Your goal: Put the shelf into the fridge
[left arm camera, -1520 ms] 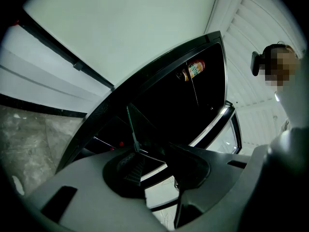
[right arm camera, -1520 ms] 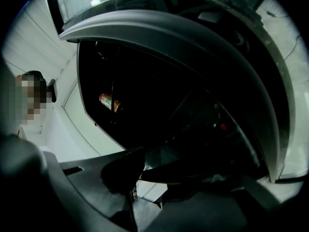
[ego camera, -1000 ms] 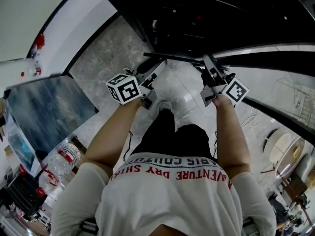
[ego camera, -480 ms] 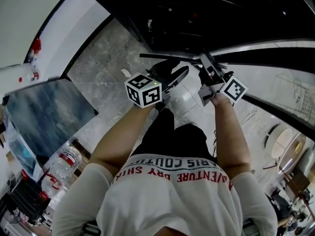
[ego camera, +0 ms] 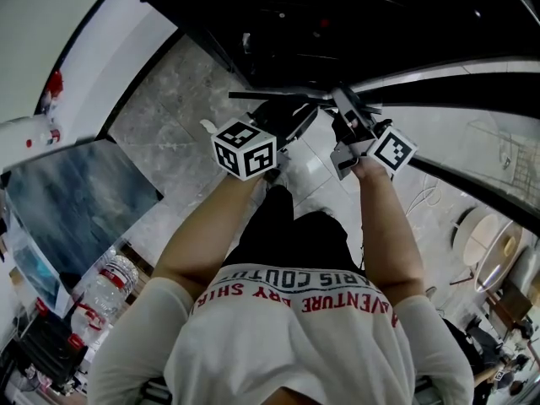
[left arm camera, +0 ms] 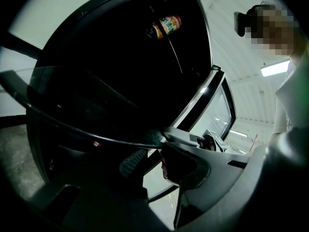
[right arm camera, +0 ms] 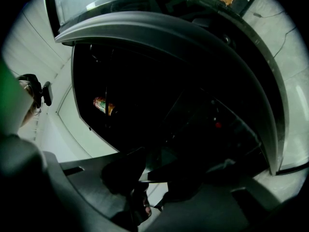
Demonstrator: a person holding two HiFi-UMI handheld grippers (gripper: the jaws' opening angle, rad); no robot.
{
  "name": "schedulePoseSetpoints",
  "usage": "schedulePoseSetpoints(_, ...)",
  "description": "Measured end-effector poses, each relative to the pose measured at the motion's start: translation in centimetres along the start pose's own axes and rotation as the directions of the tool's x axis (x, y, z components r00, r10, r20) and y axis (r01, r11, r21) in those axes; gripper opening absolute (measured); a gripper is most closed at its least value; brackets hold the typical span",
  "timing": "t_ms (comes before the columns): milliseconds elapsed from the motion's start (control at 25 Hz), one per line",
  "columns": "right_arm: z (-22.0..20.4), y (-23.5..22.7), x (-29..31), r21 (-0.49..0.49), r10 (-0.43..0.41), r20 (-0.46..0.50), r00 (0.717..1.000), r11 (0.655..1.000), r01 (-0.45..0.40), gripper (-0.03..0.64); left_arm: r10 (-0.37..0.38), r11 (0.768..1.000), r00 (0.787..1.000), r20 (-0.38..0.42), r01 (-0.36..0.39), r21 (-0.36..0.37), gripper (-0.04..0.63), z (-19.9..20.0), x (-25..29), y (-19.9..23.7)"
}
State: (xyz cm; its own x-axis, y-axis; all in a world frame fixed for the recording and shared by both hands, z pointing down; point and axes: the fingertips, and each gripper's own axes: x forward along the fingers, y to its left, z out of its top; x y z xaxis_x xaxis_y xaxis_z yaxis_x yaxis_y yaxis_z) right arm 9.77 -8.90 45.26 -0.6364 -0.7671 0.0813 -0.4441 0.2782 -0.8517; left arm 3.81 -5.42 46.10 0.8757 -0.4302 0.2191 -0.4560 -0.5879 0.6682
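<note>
The shelf, a glass pane with a dark rim, is held level in front of the open, dark fridge. My right gripper is shut on the shelf's near edge; in the right gripper view its dark fingers pinch the pane. My left gripper is at the same edge, further left. Its jaws are closing with the rim between them. The grey upper finger lies on the rim, and a thin gap shows above the ribbed lower pad.
A bottle with an orange label lies deep inside the fridge. The glass-fronted fridge door stands open to the right. A blue-grey panel leans at the left above water bottles. Marble floor lies below.
My left gripper has moved right and up to the shelf's near edge, its cube has turned, and its jaws have narrowed around the rim. The right gripper keeps its hold and has drifted slightly left.
</note>
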Motion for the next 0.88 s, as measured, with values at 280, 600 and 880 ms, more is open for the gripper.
schedulePoseSetpoints(280, -0.2, 0.0, 0.1, -0.033, -0.017, -0.008, 1.0, 0.999, 0.017, 0.123, 0.013, 1.0, 1.0, -0.012, -0.013, 0.015, 0.129, -0.2, 0.0, 0.4)
schedulePoseSetpoints(600, -0.7, 0.3, -0.9, -0.082, -0.058, -0.027, 0.998, 0.995, 0.056, 0.152, 0.012, 1.0, 1.0, -0.011, -0.011, 0.009, 0.126, 0.2, 0.0, 0.7)
schedulePoseSetpoints(880, -1.8, -0.3, -3.2, -0.119, -0.128, -0.06, 0.99, 0.986, 0.12, 0.169, 0.019, 1.0, 1.0, -0.008, -0.019, 0.009, 0.126, 0.8, 0.3, 1.3)
